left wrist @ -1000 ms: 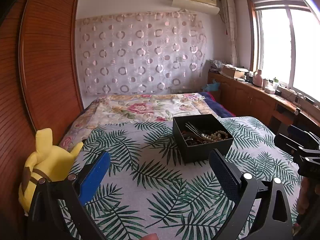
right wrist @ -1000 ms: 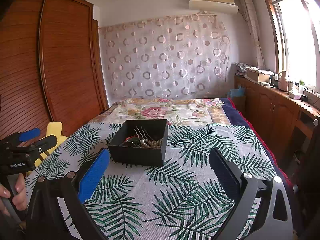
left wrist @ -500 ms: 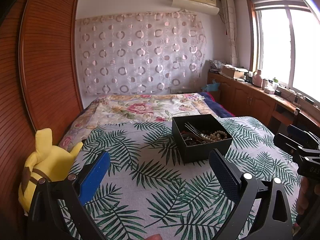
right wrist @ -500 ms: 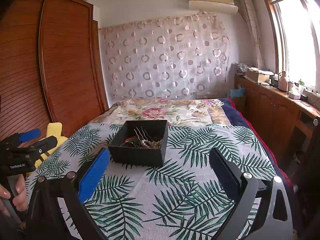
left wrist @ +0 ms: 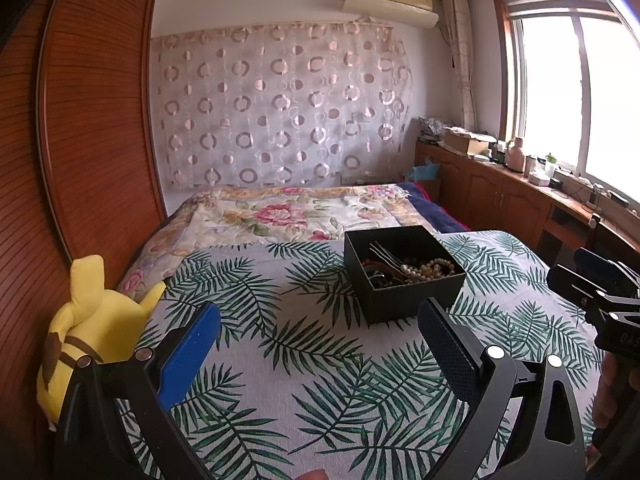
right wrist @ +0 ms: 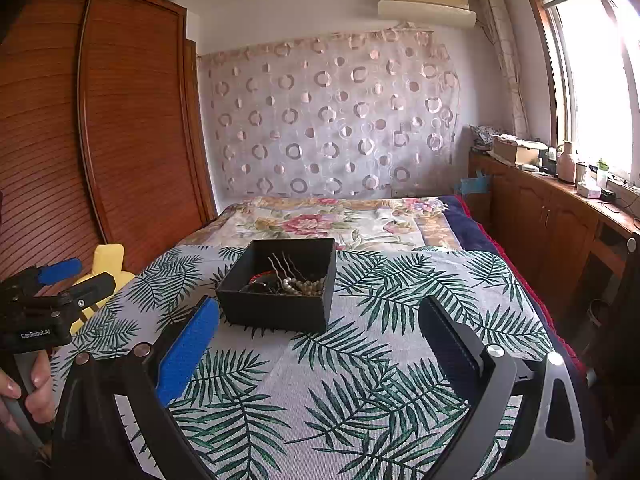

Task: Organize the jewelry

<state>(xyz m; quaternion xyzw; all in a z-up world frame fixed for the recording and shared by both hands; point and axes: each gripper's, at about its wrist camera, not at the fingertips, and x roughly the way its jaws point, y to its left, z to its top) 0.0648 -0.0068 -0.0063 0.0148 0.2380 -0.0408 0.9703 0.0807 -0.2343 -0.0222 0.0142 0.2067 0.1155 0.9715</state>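
Palm-leaf bedspread [left wrist: 312,364] is carrying the black jewelry box [right wrist: 280,304], and I am hovering short of it.

I am holding my left gripper [left wrist: 318,332] and right gripper [right wrist: 318,330] spread wide and empty, flanking the box so either can reach its pearl strand [left wrist: 430,269] and hairpins [right wrist: 282,264] heaped inside.

Daylight from the window [left wrist: 576,92] falls on a bed [left wrist: 320,360], wooden wardrobe [left wrist: 92,120] and circle-patterned curtain [left wrist: 280,104].
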